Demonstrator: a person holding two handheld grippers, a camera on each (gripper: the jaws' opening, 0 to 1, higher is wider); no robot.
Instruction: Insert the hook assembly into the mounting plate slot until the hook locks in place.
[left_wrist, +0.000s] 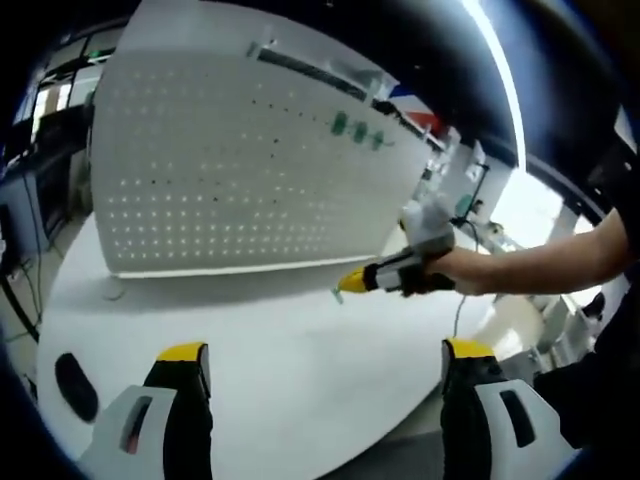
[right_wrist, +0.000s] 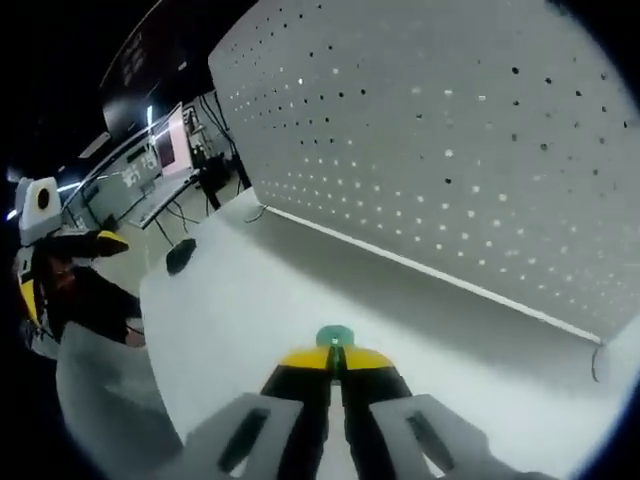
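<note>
Pegboard (left_wrist: 250, 160) takes up the upper middle of the left gripper view, a white perforated mounting plate standing upright on the white table (left_wrist: 300, 350), its lower edge running across the middle of the frame. Three green hooks (left_wrist: 358, 131) already sit in a short row at its upper right. The left gripper (left_wrist: 325, 375) rises from the bottom edge with its yellow-tipped jaws spread wide apart and nothing between them. At right of centre a person's hand (left_wrist: 470, 270) holds the right gripper (left_wrist: 350, 283), whose yellow tips point left toward the plate's lower right corner; a small green piece, the hook assembly (left_wrist: 338, 295), peeks out at the tips, above the table and short of the plate. A dark oval object (left_wrist: 75, 385) lies on the table at lower left.

Right gripper view: the jaws come up from the bottom centre, pressed together on the green hook assembly (right_wrist: 334, 338), which sticks out just past the yellow tips. Its visible part is a small rounded head; its long axis seems to run along the jaws, pointing toward the plate, though it is too small to be sure. The pegboard (right_wrist: 450, 130) spans the upper right, its base slanting down to the right. At far left the left gripper (right_wrist: 45, 250) shows beside the table edge.
</note>
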